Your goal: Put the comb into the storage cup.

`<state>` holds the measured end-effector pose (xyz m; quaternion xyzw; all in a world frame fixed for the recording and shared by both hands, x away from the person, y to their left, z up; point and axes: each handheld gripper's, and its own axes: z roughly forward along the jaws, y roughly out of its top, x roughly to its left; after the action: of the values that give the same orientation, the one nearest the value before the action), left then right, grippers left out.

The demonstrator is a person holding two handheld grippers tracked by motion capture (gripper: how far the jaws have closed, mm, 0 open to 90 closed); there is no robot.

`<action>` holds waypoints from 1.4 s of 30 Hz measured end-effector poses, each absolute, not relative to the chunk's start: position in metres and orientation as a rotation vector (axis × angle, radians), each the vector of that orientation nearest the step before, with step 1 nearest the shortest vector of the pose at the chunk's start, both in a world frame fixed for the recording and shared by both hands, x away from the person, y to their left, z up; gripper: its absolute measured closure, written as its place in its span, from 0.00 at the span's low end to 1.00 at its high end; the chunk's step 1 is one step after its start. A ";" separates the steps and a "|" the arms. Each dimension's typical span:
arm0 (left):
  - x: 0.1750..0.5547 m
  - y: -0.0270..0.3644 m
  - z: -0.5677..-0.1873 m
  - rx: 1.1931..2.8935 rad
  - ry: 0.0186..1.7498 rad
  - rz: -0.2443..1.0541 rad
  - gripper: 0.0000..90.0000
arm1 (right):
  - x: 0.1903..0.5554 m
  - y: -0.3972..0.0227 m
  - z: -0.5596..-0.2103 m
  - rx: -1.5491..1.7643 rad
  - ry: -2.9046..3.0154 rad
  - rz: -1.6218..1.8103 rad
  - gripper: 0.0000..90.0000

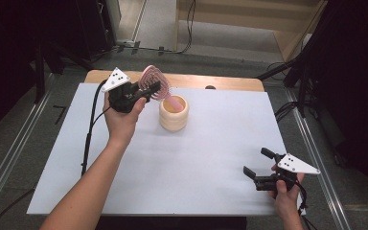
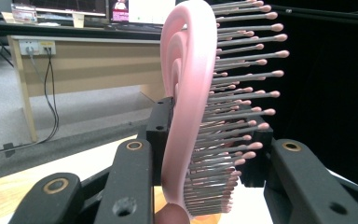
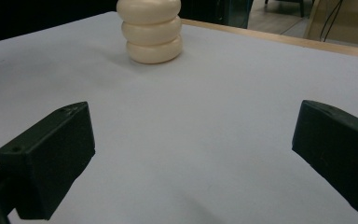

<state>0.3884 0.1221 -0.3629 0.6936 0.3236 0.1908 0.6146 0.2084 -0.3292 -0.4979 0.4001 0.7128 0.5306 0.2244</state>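
A pink hairbrush [image 1: 152,79] with metal bristles is tilted above the table's back, and its handle end dips into the mouth of a cream ribbed cup [image 1: 174,117]. My left gripper [image 1: 149,91] is shut on the brush head, just left of the cup. In the left gripper view the brush [image 2: 186,107] stands edge-on between the black jaws, bristles to the right. My right gripper [image 1: 256,162] rests low near the table's front right, open and holding nothing. In the right gripper view the cup [image 3: 151,32] stands far ahead of the spread jaws.
A white sheet [image 1: 172,163] covers the wooden table [image 1: 230,82]. A black cable [image 1: 88,134] trails from the left gripper down the sheet's left side. Metal rails and cables lie on the floor either side.
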 end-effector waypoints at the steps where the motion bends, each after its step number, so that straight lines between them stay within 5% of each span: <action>1: 0.389 0.122 -0.364 1.598 0.747 0.439 0.72 | 0.209 -0.329 -0.498 1.104 1.967 1.463 0.00; 31: 0.395 0.123 -0.390 1.645 0.816 0.367 0.71 | 0.215 -0.324 -0.507 1.137 2.012 1.405 0.00; 42: 0.396 0.128 -0.395 1.618 0.855 0.341 0.60 | 0.215 -0.323 -0.507 1.140 2.017 1.403 0.00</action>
<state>0.3959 0.1282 -0.3948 0.6970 0.3684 0.1468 0.5974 0.2153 -0.3227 -0.5070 0.4109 0.7275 0.5058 0.2149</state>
